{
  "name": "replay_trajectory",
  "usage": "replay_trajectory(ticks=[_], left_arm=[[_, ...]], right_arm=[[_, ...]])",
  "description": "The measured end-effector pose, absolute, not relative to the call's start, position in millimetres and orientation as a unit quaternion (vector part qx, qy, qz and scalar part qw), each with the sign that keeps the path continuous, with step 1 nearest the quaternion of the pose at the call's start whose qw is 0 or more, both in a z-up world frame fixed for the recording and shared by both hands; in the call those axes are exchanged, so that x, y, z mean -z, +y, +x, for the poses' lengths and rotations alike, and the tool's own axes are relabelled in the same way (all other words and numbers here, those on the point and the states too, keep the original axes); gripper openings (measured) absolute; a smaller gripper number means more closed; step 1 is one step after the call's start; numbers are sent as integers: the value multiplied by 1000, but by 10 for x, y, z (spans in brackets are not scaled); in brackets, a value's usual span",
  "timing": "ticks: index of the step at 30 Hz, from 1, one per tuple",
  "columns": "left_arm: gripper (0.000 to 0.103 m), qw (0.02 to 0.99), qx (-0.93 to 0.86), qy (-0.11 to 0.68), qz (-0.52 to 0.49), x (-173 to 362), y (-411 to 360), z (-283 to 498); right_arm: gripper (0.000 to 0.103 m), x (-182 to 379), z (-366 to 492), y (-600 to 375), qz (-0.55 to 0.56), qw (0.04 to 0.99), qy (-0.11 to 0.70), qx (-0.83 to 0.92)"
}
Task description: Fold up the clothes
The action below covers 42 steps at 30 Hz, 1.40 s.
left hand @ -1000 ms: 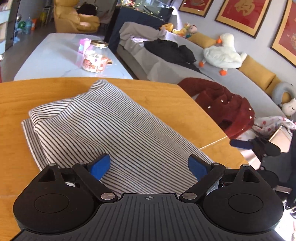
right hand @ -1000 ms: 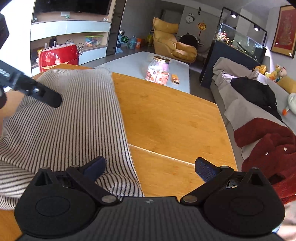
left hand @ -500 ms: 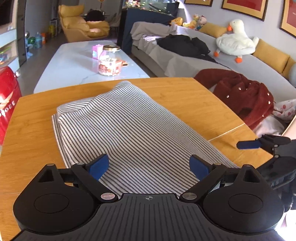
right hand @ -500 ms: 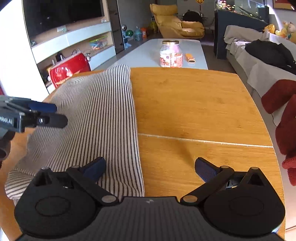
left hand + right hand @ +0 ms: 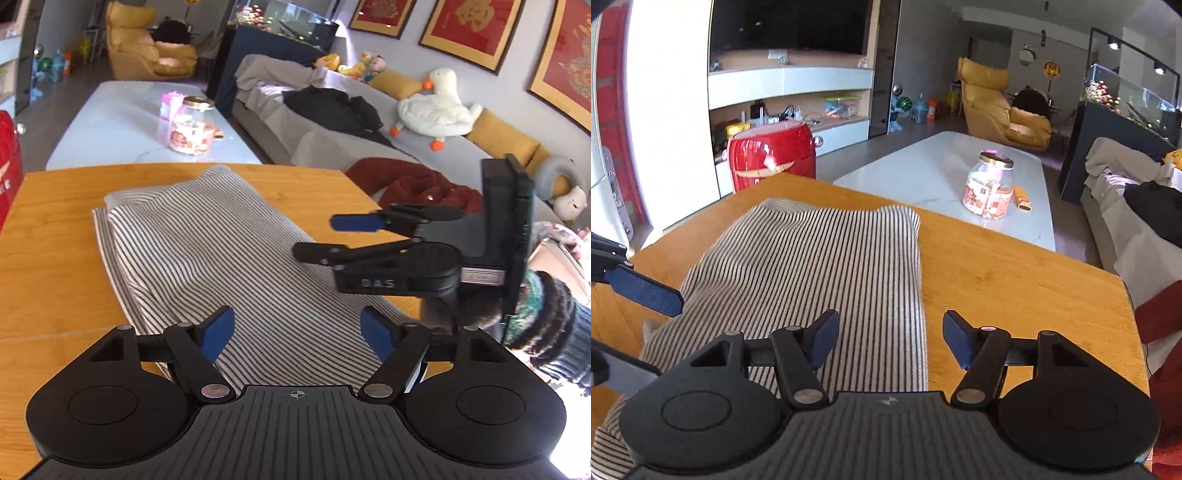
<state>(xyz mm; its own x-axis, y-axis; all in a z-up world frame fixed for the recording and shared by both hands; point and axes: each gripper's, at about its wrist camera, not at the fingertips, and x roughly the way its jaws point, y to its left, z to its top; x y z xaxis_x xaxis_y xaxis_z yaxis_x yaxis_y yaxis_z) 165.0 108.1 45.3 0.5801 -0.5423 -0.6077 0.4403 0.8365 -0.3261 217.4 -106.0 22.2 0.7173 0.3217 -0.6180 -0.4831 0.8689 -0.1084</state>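
Note:
A black-and-white striped garment [image 5: 221, 258] lies folded in a long band on the wooden table [image 5: 48, 236]; it also shows in the right wrist view [image 5: 812, 266]. My left gripper [image 5: 297, 334] is open and empty above the garment's near end. My right gripper [image 5: 890, 339] is open and empty over the garment's right edge. The right gripper shows in the left wrist view [image 5: 343, 238], turned on its side above the cloth. One left finger [image 5: 646, 291] shows at the left of the right wrist view.
A white coffee table [image 5: 942, 173] with a glass jar [image 5: 988, 188] stands beyond the wooden table. A red appliance [image 5: 772, 158] sits to the left. A grey sofa [image 5: 332, 140] with a dark red coat [image 5: 413, 184] is on the right.
Both grippers have risen and swung. The right gripper has moved in over the garment's right side, close to the left one. The garment lies as before.

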Motion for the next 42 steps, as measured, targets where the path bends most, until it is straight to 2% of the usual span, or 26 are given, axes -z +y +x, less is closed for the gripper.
replay_trajectory(ticks=[8,12,13,15,17,20,23,27,30,33,35,36,42], left_arm=[[83,892,223,388,-58,-111,1204,1886],[83,900,202,385,-33,-131,1161,1964],[83,902,197,383,-26,-149,1149,1964],[86,907,202,370,-15,-246,1129,1837],[94,908,218,359,0,-321,1090,1675],[94,899,238,362,54,-318,986,1387],[95,900,226,358,104,-247,959,1186],[95,906,204,364,72,-343,1151,1156],[95,912,190,358,64,-424,1278,1113],[96,913,189,357,49,-502,1396,1057],[97,913,196,356,41,-543,1441,1000],[98,912,203,355,38,-558,1451,970],[102,896,264,353,56,-539,1347,858]], right_arm=[[65,-89,1739,-1198,-183,917,295,-195],[82,-339,1522,-1380,-147,912,301,-236],[84,-385,1461,-1419,-137,911,300,-249],[85,-338,1352,-1437,-142,903,314,-258],[85,-254,1252,-1450,-148,899,318,-261],[85,-230,1209,-1469,-146,900,317,-262],[85,-430,1133,-1447,-147,891,298,-309],[85,-524,806,-1148,-241,840,261,-411],[85,-348,649,-923,-316,807,242,-436],[79,-153,582,-763,-369,794,224,-428],[67,-125,581,-715,-385,801,203,-412],[58,-156,629,-706,-376,806,208,-406],[57,-421,1202,-998,-167,838,339,-395]])
